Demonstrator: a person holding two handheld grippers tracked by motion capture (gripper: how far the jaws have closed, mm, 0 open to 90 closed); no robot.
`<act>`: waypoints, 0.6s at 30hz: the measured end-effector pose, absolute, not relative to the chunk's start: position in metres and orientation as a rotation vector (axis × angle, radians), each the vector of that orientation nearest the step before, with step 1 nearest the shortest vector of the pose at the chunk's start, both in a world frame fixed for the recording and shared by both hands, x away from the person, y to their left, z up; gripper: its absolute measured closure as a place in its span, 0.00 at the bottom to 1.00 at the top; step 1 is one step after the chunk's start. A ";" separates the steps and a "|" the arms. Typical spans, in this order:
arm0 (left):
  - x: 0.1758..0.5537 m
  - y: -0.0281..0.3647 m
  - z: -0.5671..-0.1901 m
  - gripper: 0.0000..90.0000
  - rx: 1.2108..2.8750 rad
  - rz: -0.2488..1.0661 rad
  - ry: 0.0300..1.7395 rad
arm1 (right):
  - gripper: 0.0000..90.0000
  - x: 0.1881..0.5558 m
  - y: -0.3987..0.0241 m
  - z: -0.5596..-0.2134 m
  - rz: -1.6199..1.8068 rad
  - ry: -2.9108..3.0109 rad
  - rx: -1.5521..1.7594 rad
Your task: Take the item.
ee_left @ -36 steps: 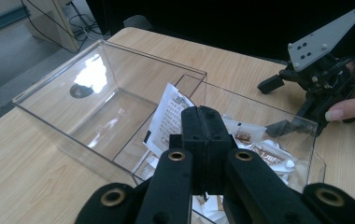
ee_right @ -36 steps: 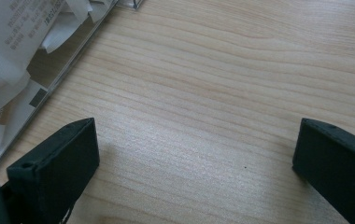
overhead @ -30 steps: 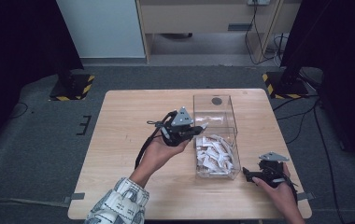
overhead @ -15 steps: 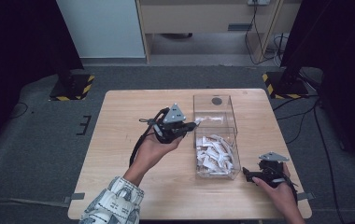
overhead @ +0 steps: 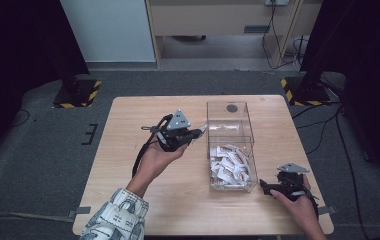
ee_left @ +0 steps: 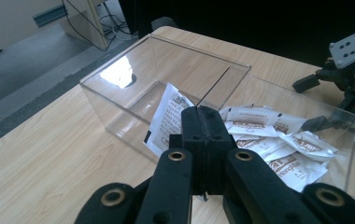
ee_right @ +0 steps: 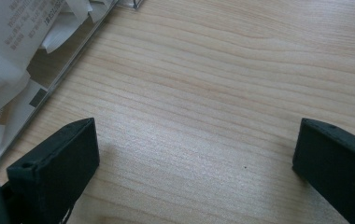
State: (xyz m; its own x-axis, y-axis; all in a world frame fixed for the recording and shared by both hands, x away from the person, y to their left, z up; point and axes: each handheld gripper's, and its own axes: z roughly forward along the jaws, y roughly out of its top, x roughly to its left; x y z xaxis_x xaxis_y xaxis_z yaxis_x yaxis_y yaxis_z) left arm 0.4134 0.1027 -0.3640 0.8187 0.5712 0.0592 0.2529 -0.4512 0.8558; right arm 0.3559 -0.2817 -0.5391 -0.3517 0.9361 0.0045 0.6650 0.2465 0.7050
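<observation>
a light wooden rectangular table (overhead: pixel 128 165) stands on dark grey floor. directly on it, toward its right half, sits a clear plastic rectangular box (overhead: pixel 230 116) split into two compartments; the near compartment holds a heap of white paper sachets (overhead: pixel 229 164). at the table's near right corner, the black right gripper (overhead: pixel 268 186) lies low by the tabletop.

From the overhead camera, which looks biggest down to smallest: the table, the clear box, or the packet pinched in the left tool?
1. Table, by far the largest.
2. Clear box.
3. Packet, a sliver at the left gripper's tip, partly hidden.
</observation>
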 end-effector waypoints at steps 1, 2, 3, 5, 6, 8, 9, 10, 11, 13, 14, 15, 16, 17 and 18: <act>0.414 0.104 -0.365 1.00 2.052 0.424 0.612 | 0.01 0.356 -0.282 -0.539 0.872 2.106 1.461; 0.414 0.106 -0.365 1.00 2.054 0.426 0.616 | 0.01 0.356 -0.282 -0.539 0.873 2.105 1.463; 0.415 0.108 -0.366 1.00 2.055 0.427 0.622 | 0.01 0.356 -0.282 -0.539 0.873 2.106 1.461; 0.416 0.110 -0.368 1.00 2.059 0.429 0.628 | 0.01 0.356 -0.282 -0.539 0.872 2.106 1.460; 0.417 0.113 -0.369 1.00 2.061 0.431 0.635 | 0.01 0.356 -0.282 -0.539 0.873 2.105 1.463; 0.417 0.116 -0.371 1.00 2.063 0.434 0.643 | 0.01 0.356 -0.282 -0.539 0.873 2.106 1.458; 0.418 0.118 -0.371 1.00 2.066 0.436 0.645 | 0.01 0.356 -0.282 -0.539 0.872 2.106 1.458; 0.418 0.119 -0.372 1.00 2.067 0.438 0.651 | 0.01 0.356 -0.282 -0.539 0.872 2.106 1.461; 0.419 0.121 -0.373 1.00 2.068 0.440 0.656 | 0.01 0.356 -0.282 -0.539 0.872 2.106 1.458; 0.420 0.126 -0.375 1.00 2.068 0.441 0.667 | 0.01 0.356 -0.282 -0.539 0.873 2.106 1.461; 0.420 0.126 -0.375 1.00 2.068 0.441 0.667 | 0.01 0.356 -0.282 -0.539 0.873 2.106 1.461; 0.421 0.130 -0.377 1.00 2.070 0.441 0.680 | 0.01 0.356 -0.282 -0.539 0.872 2.106 1.461; 0.421 0.133 -0.378 1.00 2.071 0.441 0.685 | 0.01 0.356 -0.282 -0.539 0.873 2.105 1.463; 0.422 0.135 -0.378 1.00 2.072 0.441 0.690 | 0.01 0.356 -0.282 -0.539 0.872 2.106 1.461; 0.422 0.137 -0.379 1.00 2.073 0.444 0.693 | 0.01 0.356 -0.282 -0.539 0.872 2.106 1.460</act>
